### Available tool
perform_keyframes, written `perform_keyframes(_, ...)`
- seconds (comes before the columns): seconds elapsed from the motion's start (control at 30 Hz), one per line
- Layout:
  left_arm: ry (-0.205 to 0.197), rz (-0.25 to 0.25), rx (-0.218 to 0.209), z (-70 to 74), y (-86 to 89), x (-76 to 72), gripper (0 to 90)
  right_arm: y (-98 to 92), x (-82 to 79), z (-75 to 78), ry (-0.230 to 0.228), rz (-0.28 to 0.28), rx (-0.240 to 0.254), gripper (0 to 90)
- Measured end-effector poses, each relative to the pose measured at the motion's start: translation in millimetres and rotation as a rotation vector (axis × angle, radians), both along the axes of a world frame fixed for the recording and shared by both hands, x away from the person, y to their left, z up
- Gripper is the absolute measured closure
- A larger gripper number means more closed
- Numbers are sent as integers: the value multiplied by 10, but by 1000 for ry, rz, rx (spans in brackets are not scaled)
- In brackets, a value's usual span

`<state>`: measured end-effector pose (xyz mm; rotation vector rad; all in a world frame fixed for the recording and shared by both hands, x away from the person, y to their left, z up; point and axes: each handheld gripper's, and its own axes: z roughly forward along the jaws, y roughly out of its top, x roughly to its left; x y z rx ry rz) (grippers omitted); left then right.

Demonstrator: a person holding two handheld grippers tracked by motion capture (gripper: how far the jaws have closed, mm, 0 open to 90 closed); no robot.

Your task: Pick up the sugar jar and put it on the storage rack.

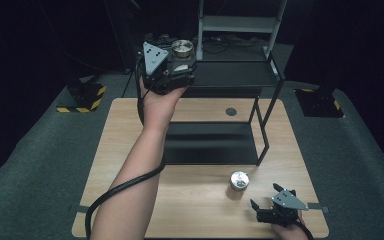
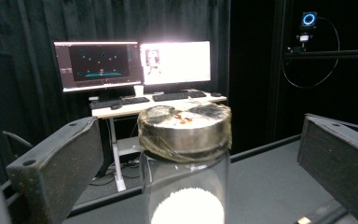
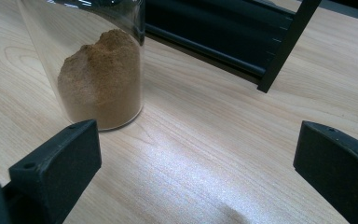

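jars with metal lids are seen in two places. one glass jar (image 1: 182,54), holding white grains, stands on the upper shelf (image 1: 230,75) of a black rack at the far side of the table (image 1: 130,125). the left gripper (image 1: 176,62) is held up at that shelf by the person's left hand (image 1: 157,102). in the left gripper view the jar (image 2: 184,154) stands between the two black jaws, which are spread wide and are apart from the glass on both sides, so the jar is released. monitors (image 2: 133,63) on a desk are seen behind it. a second jar (image 1: 238,184), filled with brown powder (image 3: 103,77), rests on the table in front of the rack. the right gripper (image 1: 267,202) lies near it at the table's near edge, its jaws spread and nothing grasped, the jar being just beyond its left jaw.
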<state>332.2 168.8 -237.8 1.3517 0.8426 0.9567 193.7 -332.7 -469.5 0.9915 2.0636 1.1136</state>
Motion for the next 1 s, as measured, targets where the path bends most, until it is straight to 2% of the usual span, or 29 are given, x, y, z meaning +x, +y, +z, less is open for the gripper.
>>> perform_keyframes(0.23,-16,-16,4,-22,36,-207,3,3,-4,-4,-4,0,-2,0)
perform_keyframes(0.3,-27,-16,11,-41,47,-306,3,4,-3,-4,-5,1,-4,0)
perform_keyframes(0.43,-29,-20,16,-68,69,-387,3,7,-1,-1,-3,2,-6,0)
perform_keyframes(0.7,-27,-24,13,-185,140,-614,3,4,1,-1,-2,3,-5,0)
perform_keyframes(1.0,-18,-33,25,-391,223,-856,4,15,-1,1,-4,3,-12,0)
